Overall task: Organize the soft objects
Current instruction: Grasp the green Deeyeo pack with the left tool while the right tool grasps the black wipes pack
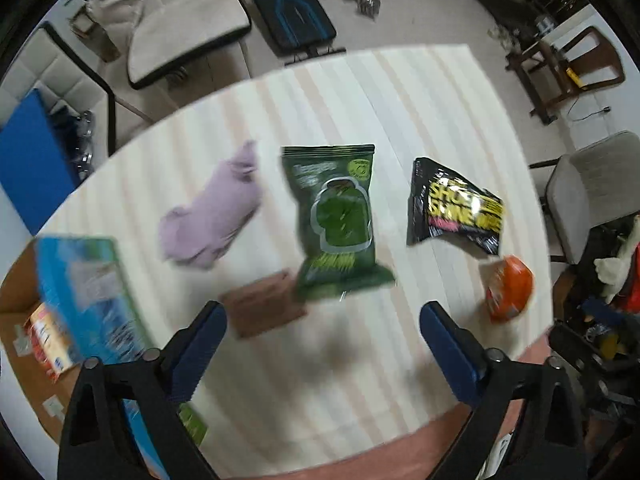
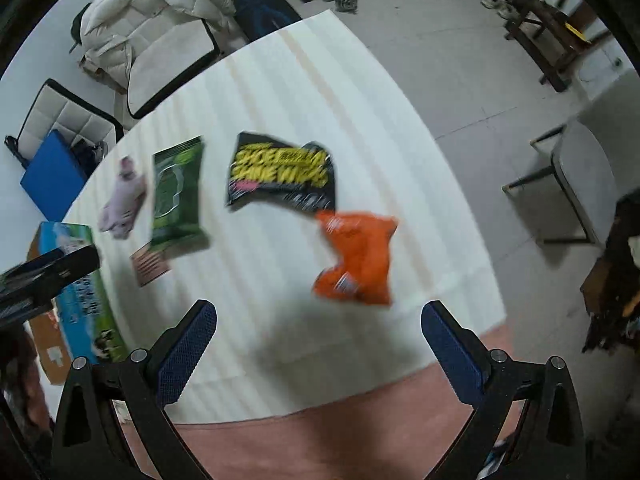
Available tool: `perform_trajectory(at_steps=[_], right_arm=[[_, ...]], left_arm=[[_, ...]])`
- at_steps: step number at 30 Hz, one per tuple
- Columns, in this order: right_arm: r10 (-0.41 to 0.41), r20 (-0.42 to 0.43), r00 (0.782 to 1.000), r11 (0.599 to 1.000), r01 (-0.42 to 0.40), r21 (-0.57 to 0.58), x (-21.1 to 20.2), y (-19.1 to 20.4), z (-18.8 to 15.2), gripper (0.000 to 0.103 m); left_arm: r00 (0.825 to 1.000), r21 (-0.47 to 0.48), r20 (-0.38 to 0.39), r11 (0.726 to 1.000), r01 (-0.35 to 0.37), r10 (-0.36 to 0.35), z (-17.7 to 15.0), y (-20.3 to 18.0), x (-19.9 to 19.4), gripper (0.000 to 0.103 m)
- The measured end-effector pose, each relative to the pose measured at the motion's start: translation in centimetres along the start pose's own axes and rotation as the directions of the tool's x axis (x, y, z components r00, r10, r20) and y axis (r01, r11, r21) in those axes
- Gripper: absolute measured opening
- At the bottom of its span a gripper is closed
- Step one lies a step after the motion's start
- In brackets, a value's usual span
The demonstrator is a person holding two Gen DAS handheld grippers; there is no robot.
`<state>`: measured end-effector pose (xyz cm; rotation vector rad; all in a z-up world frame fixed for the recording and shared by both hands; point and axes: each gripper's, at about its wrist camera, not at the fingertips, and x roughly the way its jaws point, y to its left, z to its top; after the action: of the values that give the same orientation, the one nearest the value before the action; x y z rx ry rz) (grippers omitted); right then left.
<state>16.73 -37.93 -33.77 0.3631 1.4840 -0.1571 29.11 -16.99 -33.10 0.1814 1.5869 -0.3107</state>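
Left gripper (image 1: 323,322) is spread wide with nothing between its blue pads, hovering over the near edge of the white striped table (image 1: 420,112). Just past its left finger, at about 11 o'clock, a flat brown packet (image 1: 262,310) lies on the table, touching the bottom corner of a green snack bag (image 1: 336,220) at 12; the green bag's print is too blurred to read. At 10 o'clock a lilac rolled cloth (image 1: 214,216) lies apart from the green bag. At 1 o'clock is a black pouch (image 1: 456,208) with yellow lettering, only roughly "SHO… / SLIME" legible. Just below it at 2 o'clock sits an orange packet (image 1: 510,294), label unreadable. At 9 o'clock a blue-and-green carton (image 1: 86,292) stands at the table's left end over a cardboard box (image 1: 16,300); text blurred. Right gripper (image 2: 319,320) is likewise wide apart and holding nothing, above the same near edge. Orange packet (image 2: 356,256) is closest, at 12 to 1 o'clock, crumpled, near the table's right edge. Black pouch (image 2: 280,176) lies beyond it at 12, corner close to the orange one; yellow text smeared by motion. Green snack bag (image 2: 176,196) at 10–11, brown packet (image 2: 150,266) at its near corner, lilac cloth (image 2: 122,200) further left, carton (image 2: 80,292) at 9.
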Motion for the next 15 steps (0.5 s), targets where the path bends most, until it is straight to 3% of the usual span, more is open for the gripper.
perform_trajectory(at_steps=[3, 5, 7, 9, 10, 12, 15], right_arm=[[0.003, -0.023, 1.0, 0.988, -0.006, -0.155, 1.9, 0.7, 3.0, 0.103], [-0.072, -0.036, 0.997, 0.955, 0.059, -0.289, 3.6, 2.2, 5.1, 0.103], [-0.172, -0.033, 0.985, 0.883, 0.139, -0.449, 5.7, 3.9, 6.7, 0.103], [-0.236, -0.029, 0.971, 0.772, 0.17, -0.612, 8.0, 5.6, 7.6, 0.103], [-0.245, -0.041, 0.969, 0.75, 0.163, -0.642, 8.7, 5.9, 7.8, 0.103], [-0.256, -0.078, 0.964, 0.71, 0.133, -0.691, 10.6, 6.4, 8.8, 0.103], [-0.251, -0.085, 0.964, 0.681, 0.114, -0.724, 12.3, 7.1, 9.6, 0.103]], left_arm=[[0.998, -0.001, -0.055, 1.0, -0.001, 0.001, 2.0, -1.0, 3.1, 0.096], [0.996, -0.008, -0.088, 1.0, -0.006, 0.005, 3.0, -1.5, 5.0, 0.096], [0.994, -0.01, -0.108, 1.0, -0.014, 0.013, 3.8, -1.8, 6.3, 0.093], [0.992, -0.02, -0.126, 1.0, -0.023, 0.02, 4.4, -1.7, 7.3, 0.079], [0.991, -0.024, -0.132, 0.999, -0.027, 0.024, 4.5, -1.6, 7.7, 0.075], [0.989, -0.028, -0.138, 0.998, -0.048, 0.043, 4.7, -1.3, 8.2, 0.055], [0.992, -0.043, -0.123, 0.998, -0.038, 0.032, 4.7, -0.8, 8.1, 0.051]])
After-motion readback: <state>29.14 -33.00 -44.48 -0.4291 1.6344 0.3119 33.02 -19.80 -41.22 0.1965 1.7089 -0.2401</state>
